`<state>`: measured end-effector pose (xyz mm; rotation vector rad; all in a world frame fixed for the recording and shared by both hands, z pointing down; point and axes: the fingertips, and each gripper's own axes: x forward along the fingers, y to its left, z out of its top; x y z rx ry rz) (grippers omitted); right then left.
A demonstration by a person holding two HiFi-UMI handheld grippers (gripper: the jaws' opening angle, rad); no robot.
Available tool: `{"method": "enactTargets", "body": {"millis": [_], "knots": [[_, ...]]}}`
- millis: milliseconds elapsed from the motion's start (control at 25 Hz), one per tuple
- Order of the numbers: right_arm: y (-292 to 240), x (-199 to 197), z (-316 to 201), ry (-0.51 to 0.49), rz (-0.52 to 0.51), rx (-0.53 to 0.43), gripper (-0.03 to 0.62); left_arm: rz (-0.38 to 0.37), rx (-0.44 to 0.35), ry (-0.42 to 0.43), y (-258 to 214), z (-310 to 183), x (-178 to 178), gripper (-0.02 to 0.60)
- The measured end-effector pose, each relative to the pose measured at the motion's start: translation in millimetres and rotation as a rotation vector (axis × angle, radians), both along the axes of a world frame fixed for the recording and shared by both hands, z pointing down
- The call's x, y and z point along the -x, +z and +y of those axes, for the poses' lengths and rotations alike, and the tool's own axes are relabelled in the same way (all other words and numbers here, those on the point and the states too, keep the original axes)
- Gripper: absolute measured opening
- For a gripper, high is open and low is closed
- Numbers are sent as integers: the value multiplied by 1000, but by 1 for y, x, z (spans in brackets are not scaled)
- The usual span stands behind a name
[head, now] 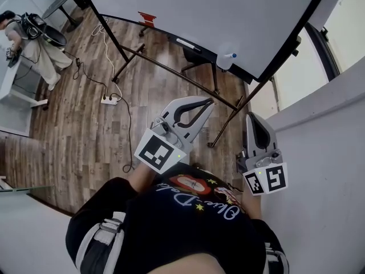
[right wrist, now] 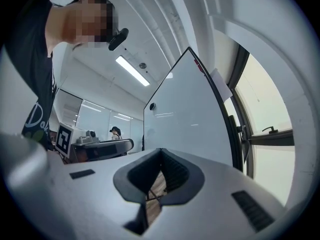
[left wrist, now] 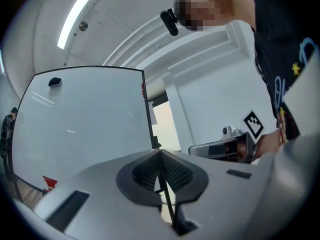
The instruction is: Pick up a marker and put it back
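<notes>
Facing one whiteboard [head: 199,10] at twelve o'clock, two claws, left claw [head: 210,101] and right claw [head: 251,116], are pressed together, empty; one marker [head: 188,43] lies on its ledge.

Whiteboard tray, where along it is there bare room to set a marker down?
The tray is bare between the red object and the marker, and again left of the red object. It is tighter toward the right end, where the marker and a blue-capped item sit close together.

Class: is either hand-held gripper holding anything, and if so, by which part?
Nothing is held: the left hand-held gripper and the right hand-held gripper are both shut, empty.
</notes>
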<state>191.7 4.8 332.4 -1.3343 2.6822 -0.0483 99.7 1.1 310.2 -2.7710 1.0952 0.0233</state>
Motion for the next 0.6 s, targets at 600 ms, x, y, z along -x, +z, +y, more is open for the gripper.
{"method": "enactTargets", "body": {"millis": [600], "knots": [[-6, 6, -57, 79, 20, -6, 0, 12, -21, 49, -9, -64, 13, 3]]}}
